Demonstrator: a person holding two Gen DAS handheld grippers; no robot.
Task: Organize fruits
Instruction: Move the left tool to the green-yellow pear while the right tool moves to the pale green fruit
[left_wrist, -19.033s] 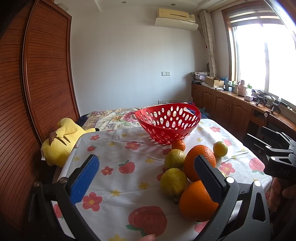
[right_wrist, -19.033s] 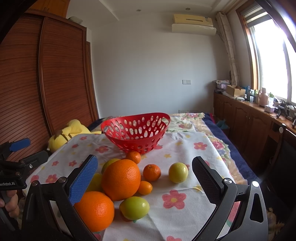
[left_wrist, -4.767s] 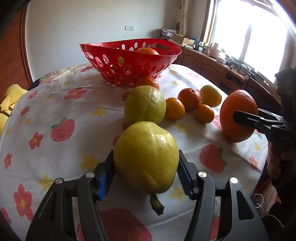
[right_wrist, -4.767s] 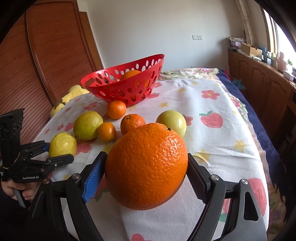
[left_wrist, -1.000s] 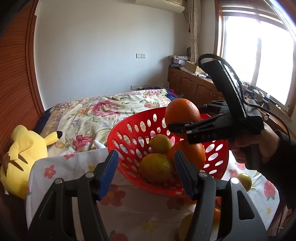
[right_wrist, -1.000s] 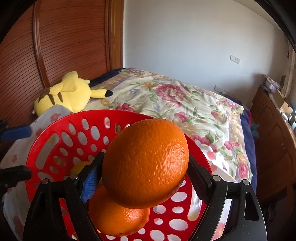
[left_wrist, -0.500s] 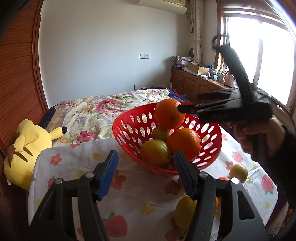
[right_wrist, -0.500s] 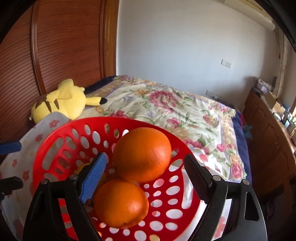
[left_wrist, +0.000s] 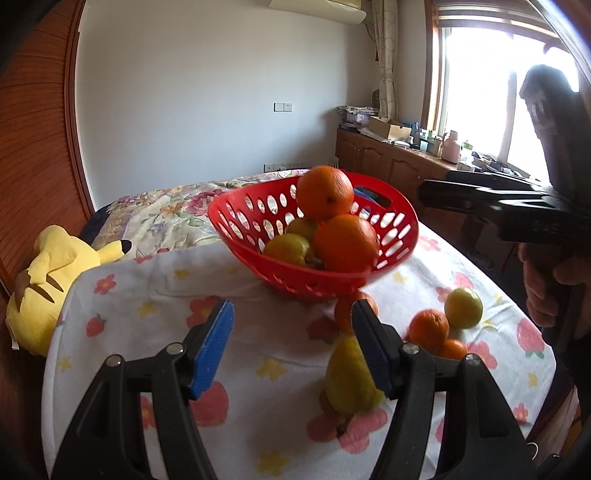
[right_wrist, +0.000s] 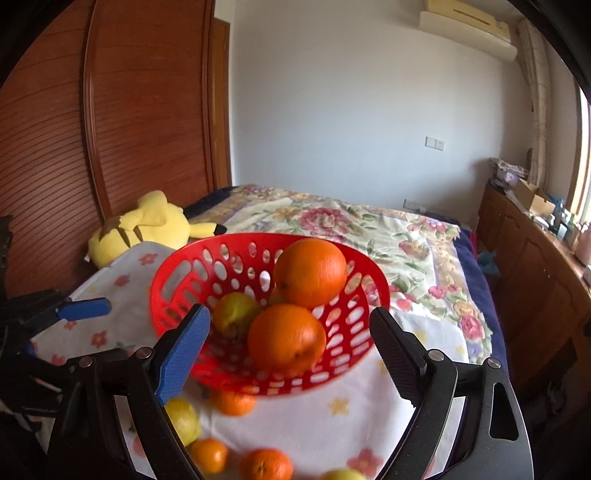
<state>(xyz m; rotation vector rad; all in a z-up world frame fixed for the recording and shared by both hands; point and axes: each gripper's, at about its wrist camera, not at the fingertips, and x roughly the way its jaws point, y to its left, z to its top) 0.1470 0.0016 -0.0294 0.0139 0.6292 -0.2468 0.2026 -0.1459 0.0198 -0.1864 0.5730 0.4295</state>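
Two big oranges sit in the red basket (left_wrist: 400, 218), one (right_wrist: 310, 272) stacked high toward the far rim and one (right_wrist: 286, 339) lower toward the near rim, with a yellow-green pear (right_wrist: 235, 314) tucked beside them on the left. The basket stands on the flowered cloth (left_wrist: 122, 314) of the table, toward its far edge, and its long axis runs roughly left to right in the left wrist view, rim tilted up at the far side. Both tongs are released and empty: the left gripper (left_wrist: 291, 345) hangs spread over bare cloth in front of the basket, and the right gripper (right_wrist: 290, 350) is spread wide just short of the basket's near rim. Loose fruit lies near the basket's base on the cloth: a pear (left_wrist: 349, 376) lying with its stem end toward the camera, partly behind the left gripper's right finger, a small orange (left_wrist: 428, 328), a yellow-green fruit (left_wrist: 463, 307), and more small oranges (right_wrist: 266, 465), blurred, so their count is perhaps four. Open cloth stretches left of the basket to the table's left edge. A yellow plush (left_wrist: 48, 273) lies beyond that edge, beside the wooden wardrobe (right_wrist: 110, 110).
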